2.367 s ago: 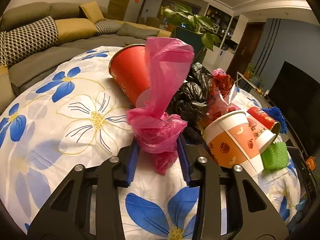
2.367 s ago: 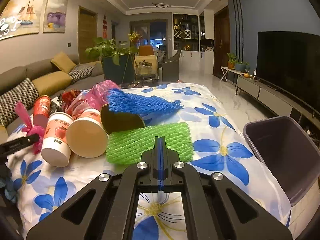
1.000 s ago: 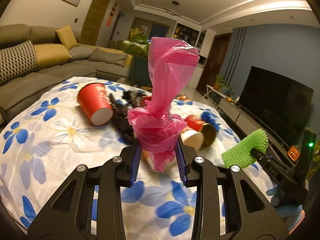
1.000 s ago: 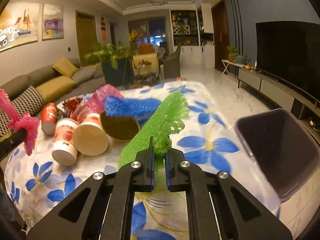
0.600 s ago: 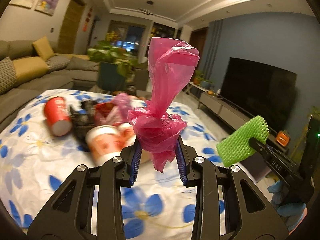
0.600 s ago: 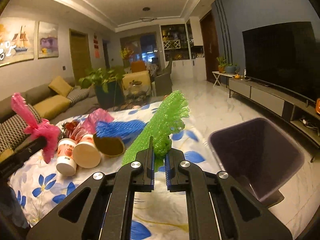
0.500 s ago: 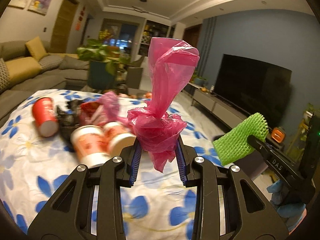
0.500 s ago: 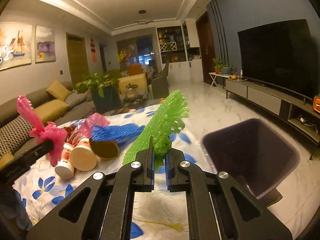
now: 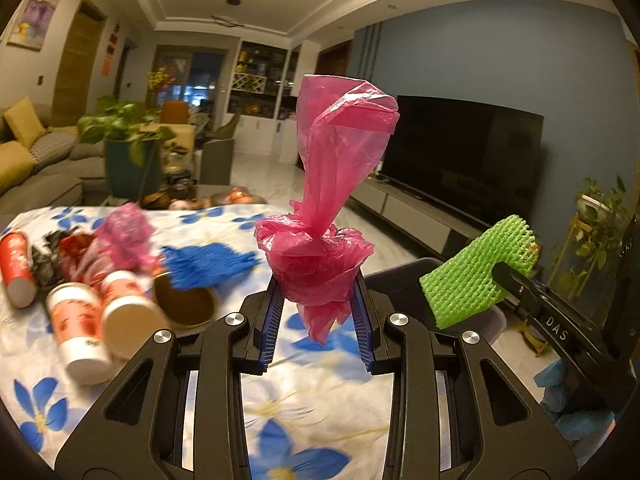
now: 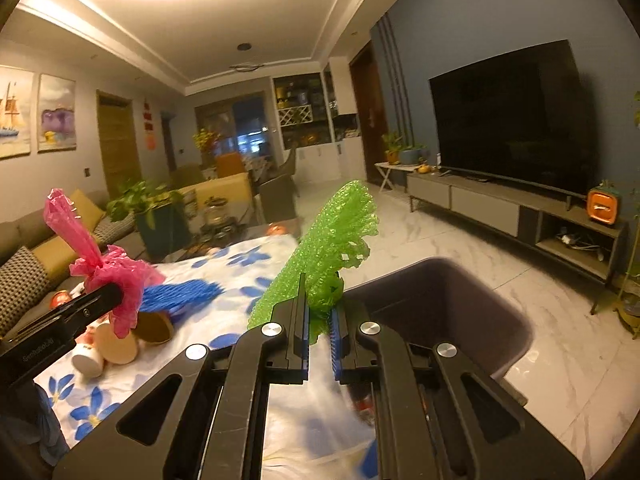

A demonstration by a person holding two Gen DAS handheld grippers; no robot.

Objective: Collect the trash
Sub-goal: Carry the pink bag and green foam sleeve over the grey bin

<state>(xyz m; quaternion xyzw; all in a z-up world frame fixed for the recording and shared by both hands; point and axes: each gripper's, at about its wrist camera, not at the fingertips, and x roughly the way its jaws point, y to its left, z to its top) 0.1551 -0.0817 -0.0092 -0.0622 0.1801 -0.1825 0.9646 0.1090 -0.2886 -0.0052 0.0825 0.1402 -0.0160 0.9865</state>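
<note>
Trash now airborne: left gripper [image 9: 316, 320] clamps the pink plastic bag [image 9: 324, 216], right gripper [image 10: 319, 330] clamps the green foam net [image 10: 320, 256], both swung from the table toward the dark bin [image 10: 448, 308]; release is next.

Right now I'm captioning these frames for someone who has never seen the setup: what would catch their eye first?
The knotted pink plastic bag, pinched in the left tool and standing up mid-frame, dominates. Next comes the bright green foam net clamped in the right tool, held near the dark bin on the floor by the flowered table. To the left, paper cups and a blue foam net lie there.
</note>
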